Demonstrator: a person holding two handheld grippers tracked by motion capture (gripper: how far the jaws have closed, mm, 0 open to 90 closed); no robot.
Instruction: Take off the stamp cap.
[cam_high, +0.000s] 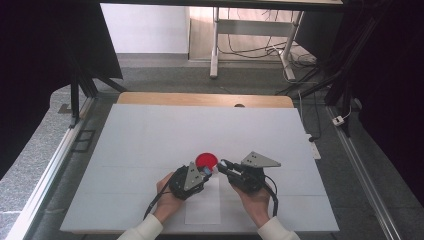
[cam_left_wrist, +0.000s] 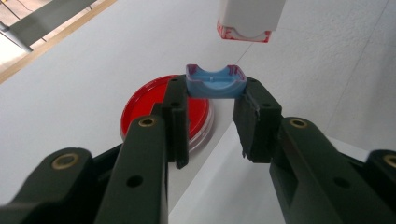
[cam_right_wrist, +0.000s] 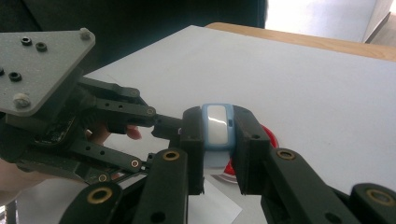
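Holding a small blue cap (cam_left_wrist: 215, 82) clamped in the left gripper (cam_high: 206, 172), the person's right gripper (cam_high: 223, 165) pinches the white-and-blue stamp body (cam_right_wrist: 218, 130), above the red dish (cam_high: 205, 160) at twelve o'clock. Next, I'd guess: press the stamp down.

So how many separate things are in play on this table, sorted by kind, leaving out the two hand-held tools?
Red round dish: 1
Blue cap: 1
White and blue block: 1
White paper sheet: 1
Total: 4
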